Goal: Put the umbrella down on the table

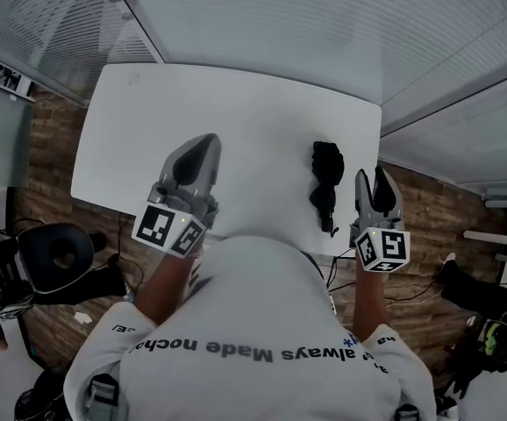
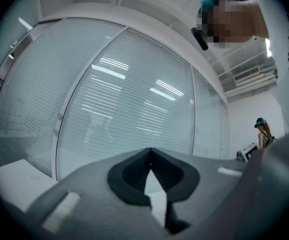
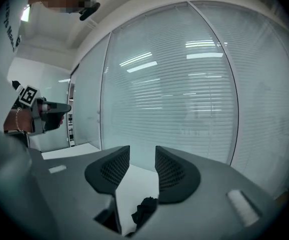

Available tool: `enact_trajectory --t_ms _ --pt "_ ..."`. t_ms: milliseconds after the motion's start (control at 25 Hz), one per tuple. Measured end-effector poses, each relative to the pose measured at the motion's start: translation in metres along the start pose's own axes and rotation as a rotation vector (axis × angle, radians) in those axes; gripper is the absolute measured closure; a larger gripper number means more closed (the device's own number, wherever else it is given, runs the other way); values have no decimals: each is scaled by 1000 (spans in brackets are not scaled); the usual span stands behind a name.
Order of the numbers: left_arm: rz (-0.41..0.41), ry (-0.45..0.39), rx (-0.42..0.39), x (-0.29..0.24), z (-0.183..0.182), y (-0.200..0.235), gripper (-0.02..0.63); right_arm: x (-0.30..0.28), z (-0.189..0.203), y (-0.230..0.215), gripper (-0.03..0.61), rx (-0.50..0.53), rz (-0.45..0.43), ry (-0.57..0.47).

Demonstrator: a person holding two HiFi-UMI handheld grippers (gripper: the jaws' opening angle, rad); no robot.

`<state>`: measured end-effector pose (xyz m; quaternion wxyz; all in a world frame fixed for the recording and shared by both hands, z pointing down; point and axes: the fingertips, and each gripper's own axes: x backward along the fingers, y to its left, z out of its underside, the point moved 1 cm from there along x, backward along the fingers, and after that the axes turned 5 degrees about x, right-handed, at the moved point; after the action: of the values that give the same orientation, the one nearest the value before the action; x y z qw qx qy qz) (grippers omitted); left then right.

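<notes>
The umbrella (image 1: 326,185), black and folded, lies flat on the table (image 1: 236,112) near its right front corner. It lies lengthwise away from the person, and its near end reaches close to the front edge. Nothing touches it. The right gripper (image 1: 374,181) hangs just beside it on the right, above the table's edge and pointing about level. Its jaws stand apart with only air between them, and in the right gripper view the umbrella shows low down through the gap, resting on the white top well below the pads. The left gripper (image 1: 199,147) is held over the table's middle, well apart from the umbrella. Its jaws are closed tip to tip on nothing, as the left gripper view shows. Beyond the table stands a glass wall with blinds. Judged from how things lie, the putting down is done: the umbrella has been let go and rests on its own, so the step in hand is the clearing away of the right gripper. The next move calls for little. The right gripper must be kept off the umbrella, because a knock could send the near end over the edge. If a safer spot is wanted, a light push toward the table's middle would do.
</notes>
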<state>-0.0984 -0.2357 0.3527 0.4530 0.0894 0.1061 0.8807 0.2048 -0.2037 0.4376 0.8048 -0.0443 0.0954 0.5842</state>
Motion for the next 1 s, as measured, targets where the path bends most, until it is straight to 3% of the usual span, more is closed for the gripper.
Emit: enact_trajectory --t_ms 160,320,1000 --pt "-1 1 0 0 1 2 610 13 -22 6 439 13 31 -31" --pt "-1 2 -1 -1 1 4 609 19 -36 8 522 -12 61 -63" --pt "6 8 -4 4 1 -3 609 36 -73 20 572 51 63 -124"
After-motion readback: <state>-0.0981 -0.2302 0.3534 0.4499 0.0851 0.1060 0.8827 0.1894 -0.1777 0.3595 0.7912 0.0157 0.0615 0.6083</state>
